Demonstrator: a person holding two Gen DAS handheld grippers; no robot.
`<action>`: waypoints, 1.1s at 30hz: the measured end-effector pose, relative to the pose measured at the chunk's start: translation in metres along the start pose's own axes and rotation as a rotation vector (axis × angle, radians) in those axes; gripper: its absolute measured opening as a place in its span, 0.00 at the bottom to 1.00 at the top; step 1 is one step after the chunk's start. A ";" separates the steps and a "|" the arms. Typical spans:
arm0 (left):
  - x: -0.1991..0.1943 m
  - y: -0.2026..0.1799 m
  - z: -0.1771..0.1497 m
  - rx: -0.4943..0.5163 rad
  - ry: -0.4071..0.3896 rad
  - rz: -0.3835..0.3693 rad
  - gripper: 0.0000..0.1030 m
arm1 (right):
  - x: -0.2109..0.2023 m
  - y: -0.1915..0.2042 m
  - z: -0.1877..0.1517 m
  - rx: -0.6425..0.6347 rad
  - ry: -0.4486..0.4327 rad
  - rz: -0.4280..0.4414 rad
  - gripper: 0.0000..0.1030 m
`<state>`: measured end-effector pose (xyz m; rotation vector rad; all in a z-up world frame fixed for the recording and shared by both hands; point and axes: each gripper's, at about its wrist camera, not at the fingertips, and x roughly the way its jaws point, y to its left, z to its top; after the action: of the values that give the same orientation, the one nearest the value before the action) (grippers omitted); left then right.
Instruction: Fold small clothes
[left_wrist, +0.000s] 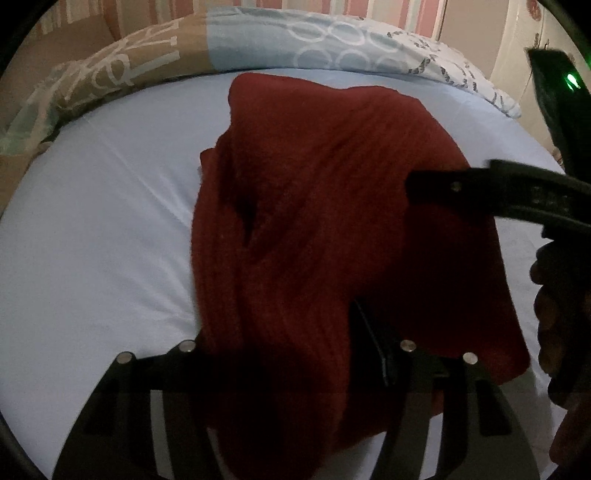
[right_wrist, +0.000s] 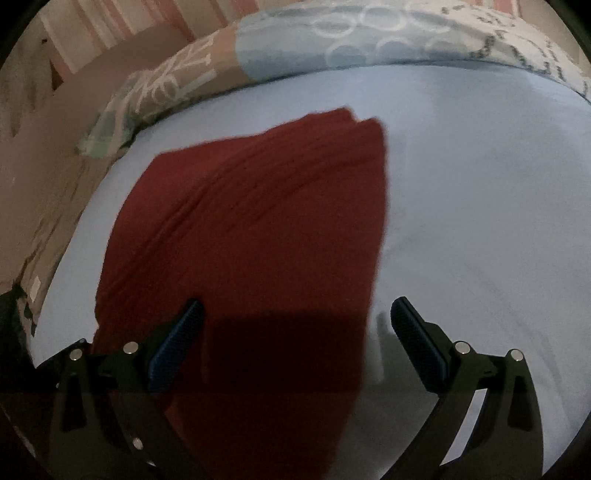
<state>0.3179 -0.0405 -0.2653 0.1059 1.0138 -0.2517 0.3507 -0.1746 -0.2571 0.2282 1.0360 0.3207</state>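
On the pale blue bedsheet (right_wrist: 480, 221), a dark red knitted garment (right_wrist: 251, 229) is being folded; its near edge is gripped by the left gripper (left_wrist: 295, 354), while the right gripper (right_wrist: 295, 332) is held agape above it, so a grasp on the near right corner seems called for next.

Ribbed matt knit garment (left_wrist: 314, 192); smooth cotton sheet (left_wrist: 103, 221)

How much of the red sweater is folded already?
Done: the red garment lies on the light blue sheet as a narrow, doubled-over shape with layered edges. In hand: its near end bunches up between the left gripper's fingers. The right gripper is open above the cloth, holding nothing. Left: a neat, flat final fold; it's still rumpled.
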 end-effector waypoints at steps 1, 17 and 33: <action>0.001 0.000 -0.001 -0.003 0.000 0.003 0.59 | 0.002 0.002 0.000 -0.003 0.009 0.010 0.97; -0.022 0.002 -0.001 -0.025 -0.024 0.025 0.32 | -0.039 0.041 -0.014 -0.222 -0.167 -0.056 0.45; -0.142 -0.127 -0.119 0.036 0.029 -0.100 0.31 | -0.184 -0.015 -0.150 -0.206 -0.069 0.007 0.46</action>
<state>0.1155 -0.1159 -0.2037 0.0916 1.0447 -0.3606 0.1359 -0.2505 -0.1879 0.0562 0.9269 0.4201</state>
